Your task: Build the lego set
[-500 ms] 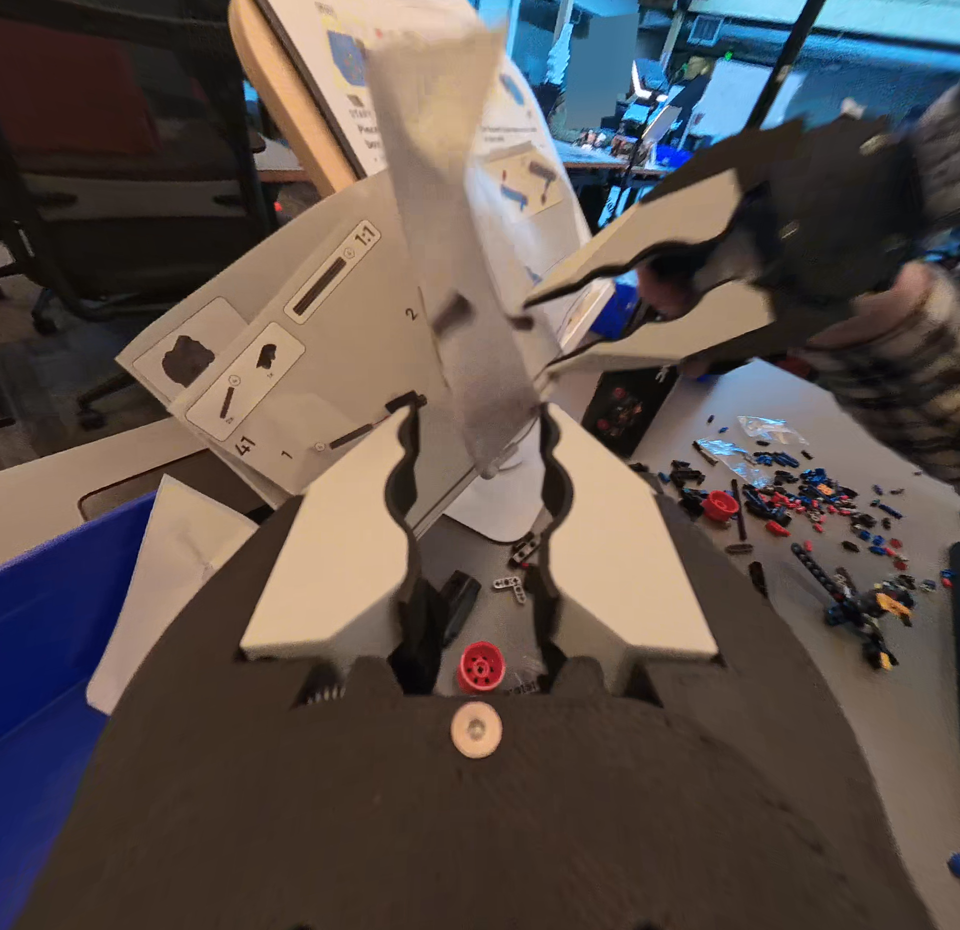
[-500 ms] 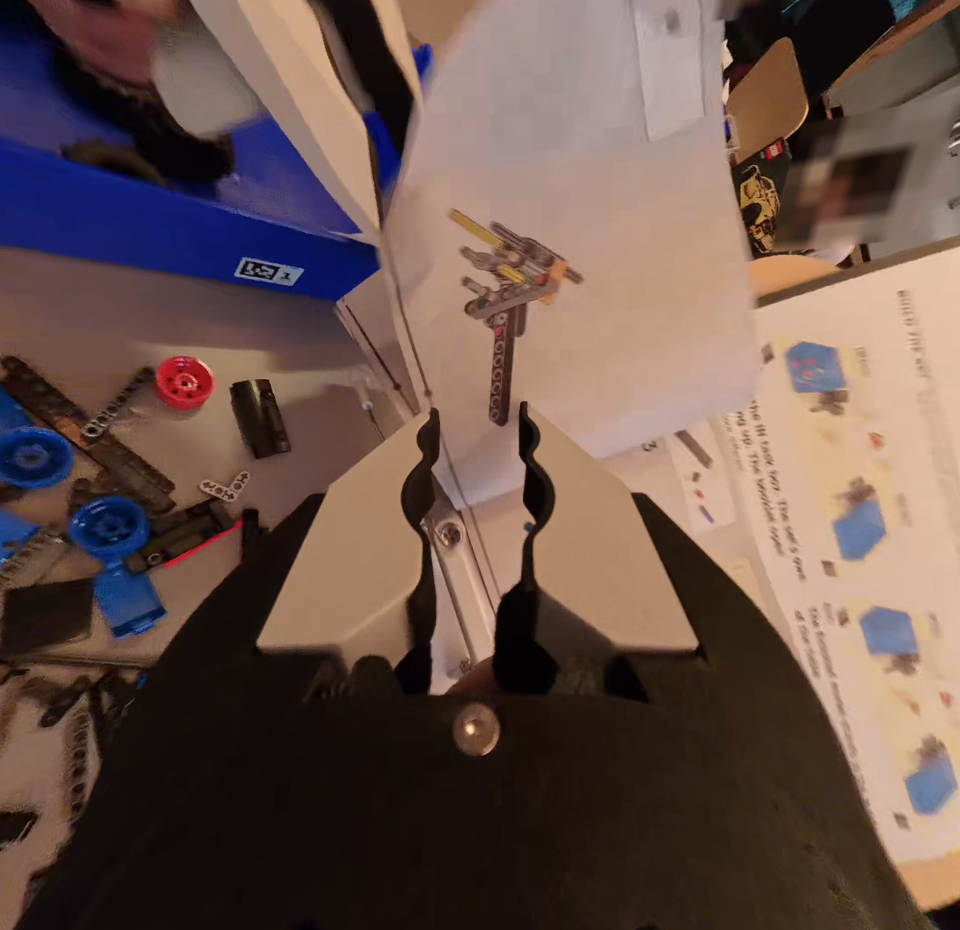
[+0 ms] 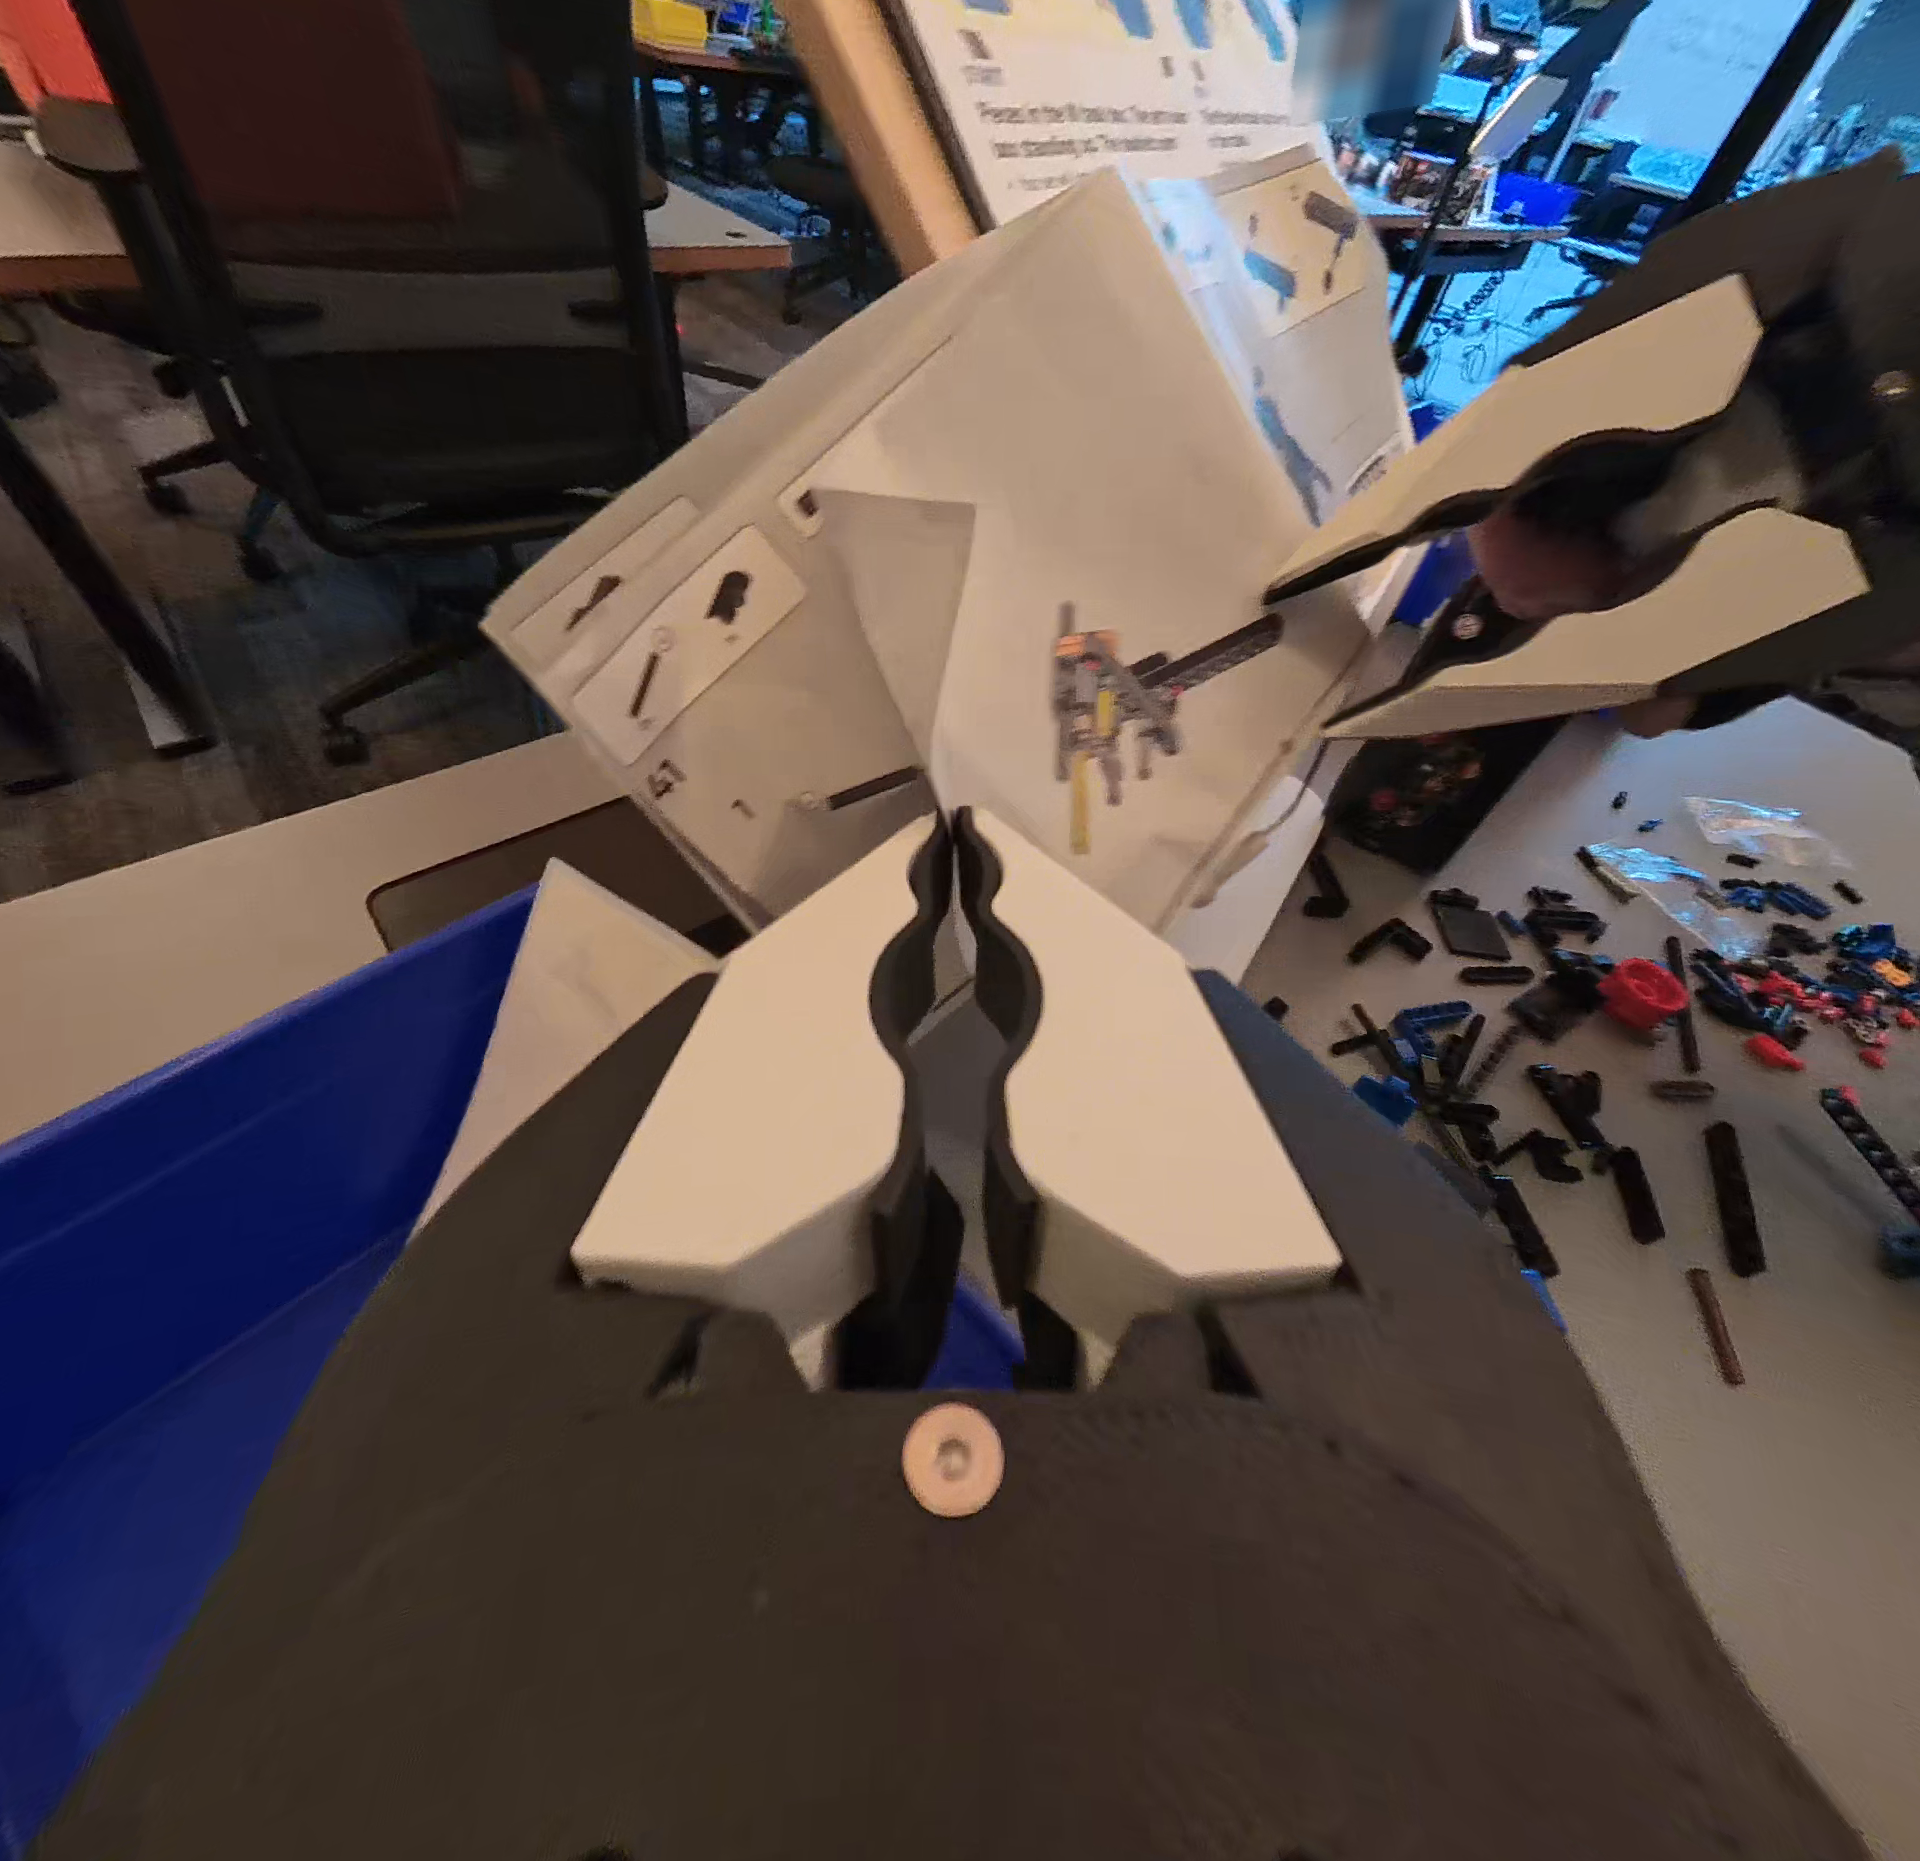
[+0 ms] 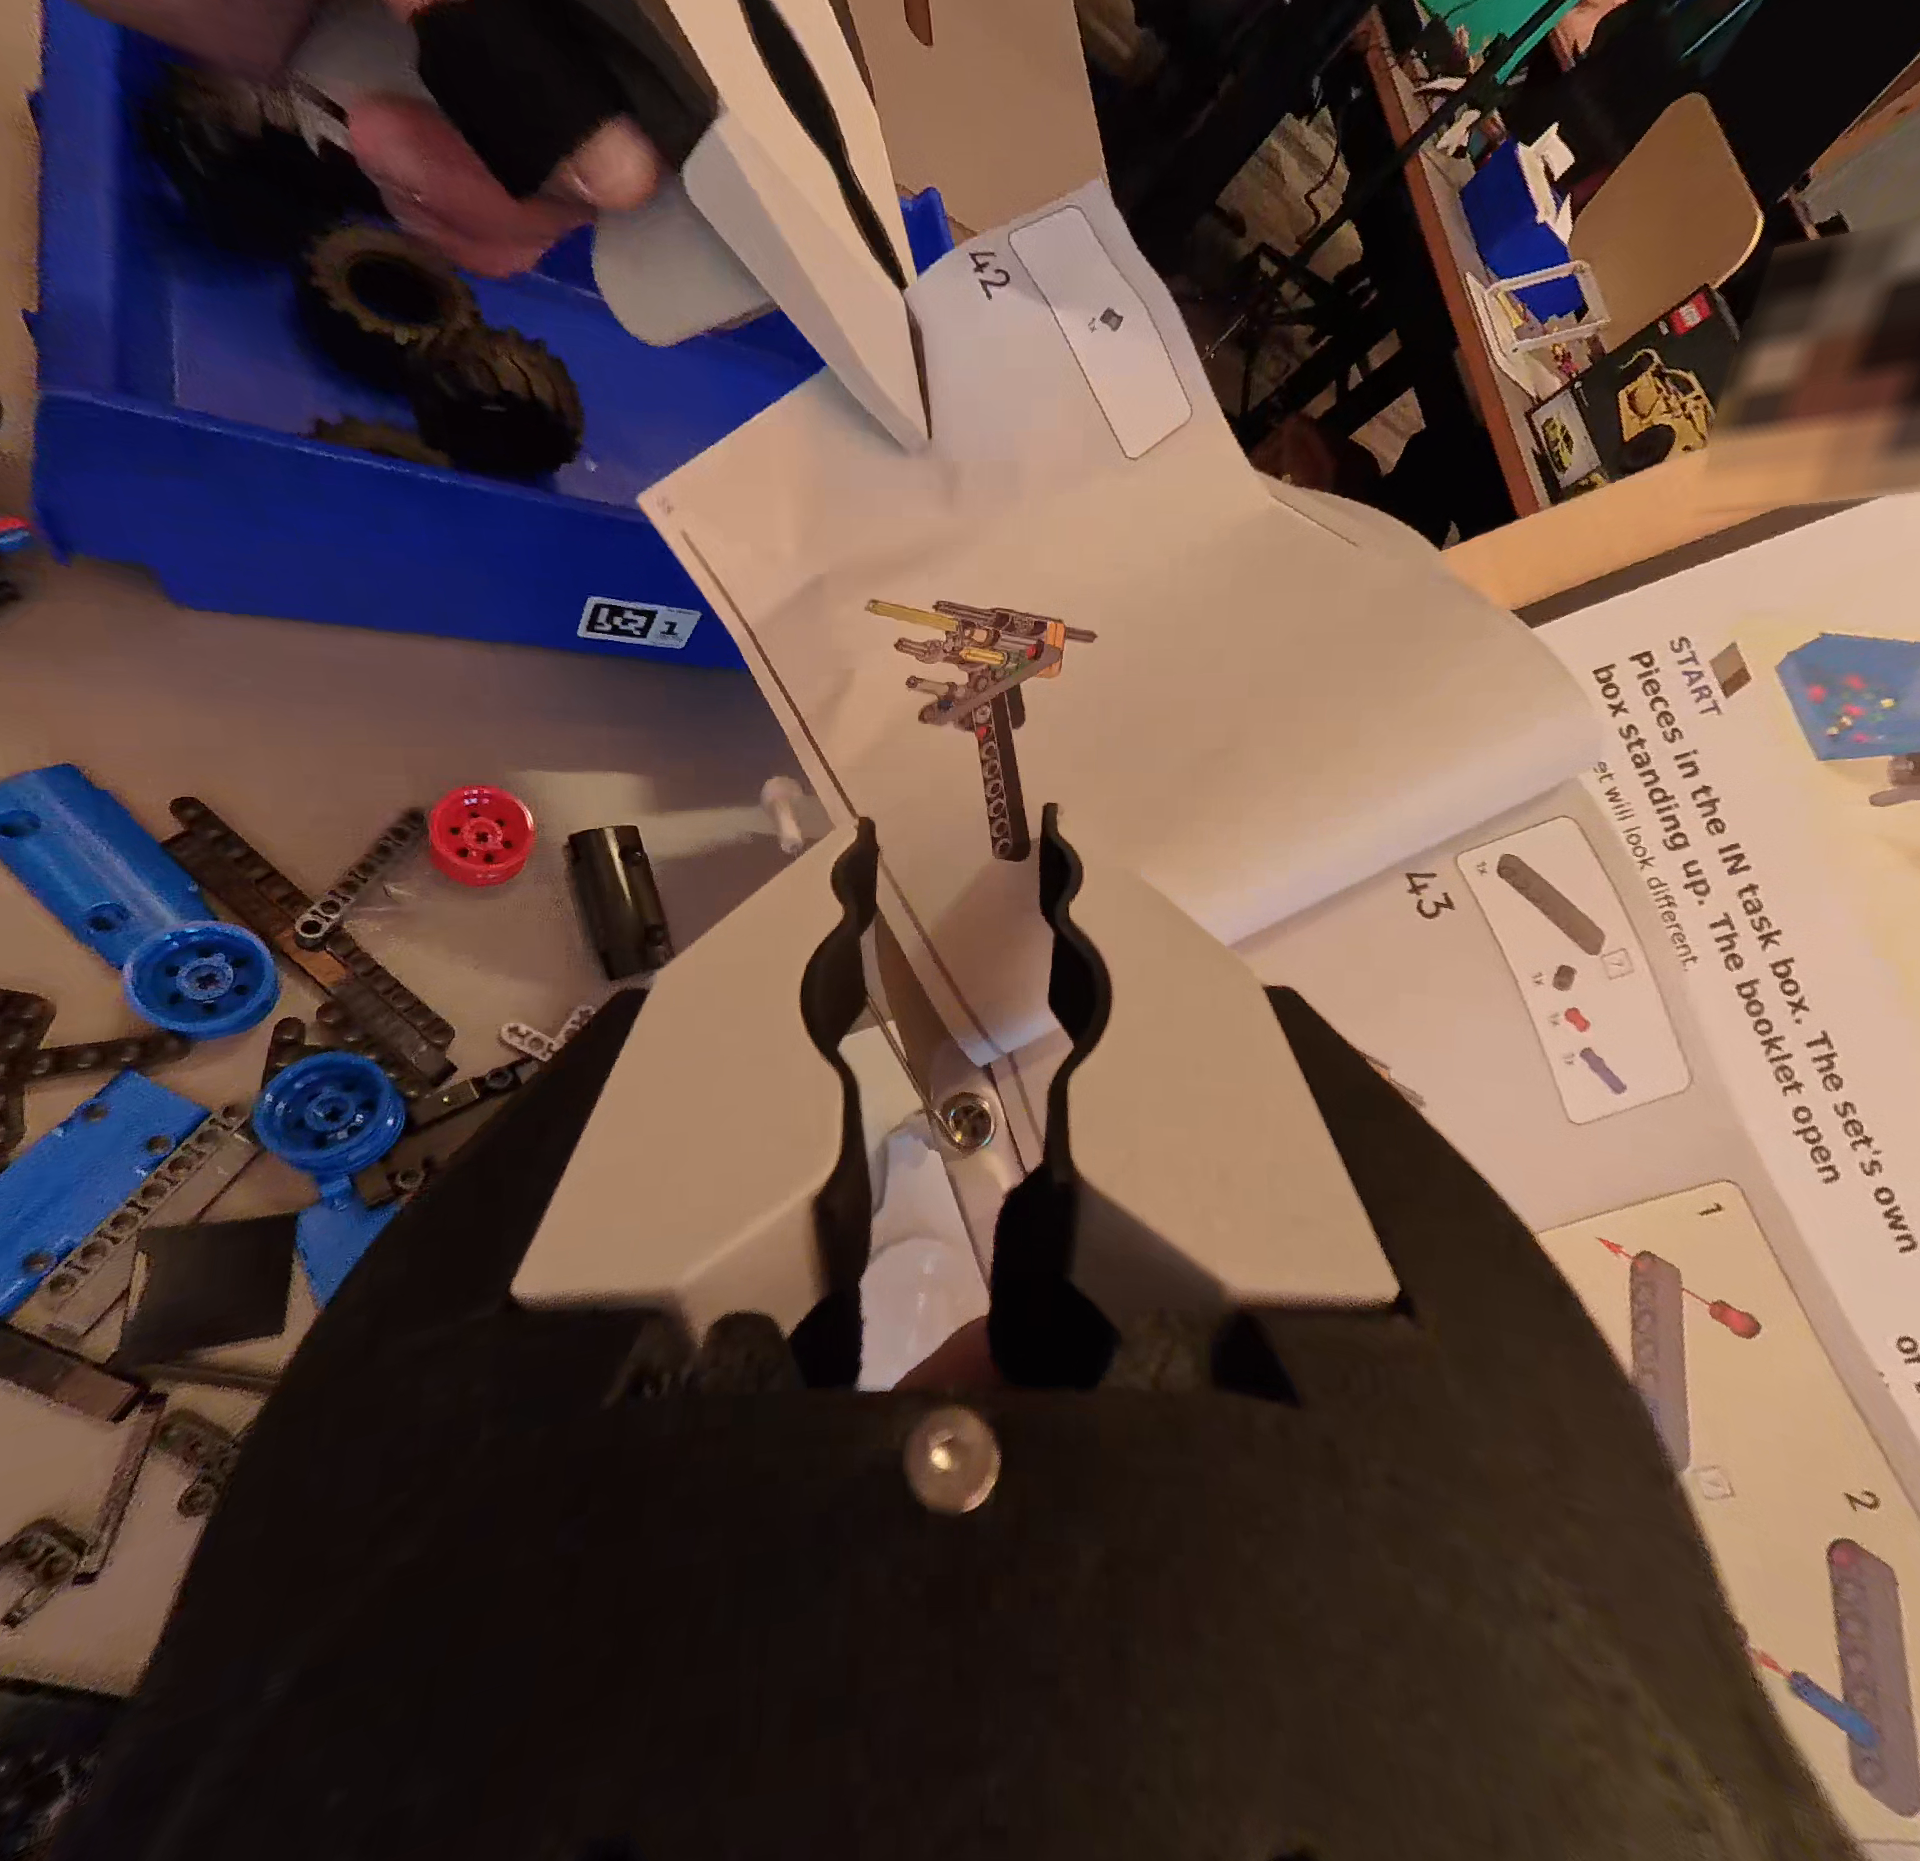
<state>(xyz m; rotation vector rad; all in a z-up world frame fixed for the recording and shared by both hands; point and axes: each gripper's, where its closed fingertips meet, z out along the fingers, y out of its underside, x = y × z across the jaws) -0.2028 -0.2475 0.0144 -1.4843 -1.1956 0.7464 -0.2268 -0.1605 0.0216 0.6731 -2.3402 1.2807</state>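
The open instruction booklet (image 3: 1039,523) stands propped at the table's edge. My left gripper (image 3: 954,824) is shut on the corner of one lifted page (image 4: 1195,689) that shows a drawn assembly; it also shows in the right wrist view (image 4: 914,409), over the blue bin. My right gripper (image 4: 956,835) is open, with the page's lower edge running between its fingers, and it shows in the left wrist view (image 3: 1299,658) at the page's right side. Loose lego pieces lie on the table: a red wheel hub (image 4: 480,835), blue wheel hubs (image 4: 200,980) and black beams (image 4: 312,938).
A blue bin (image 4: 312,523) holding black tyres (image 4: 488,398) stands left of the booklet. A printed instruction sheet (image 4: 1766,980) lies to the right. More pieces (image 3: 1662,990) and a dark box (image 3: 1423,783) sit on the table. An office chair (image 3: 364,305) stands beyond the table. Across from one pair of fingers to the other is roughly 10 centimetres. From either gripper's tips it is about 20 centimetres to the red wheel hub (image 4: 480,835).
My left gripper has shut on the page, and the page has swung over so its drawn side faces me. My right gripper has stayed open beside the page.
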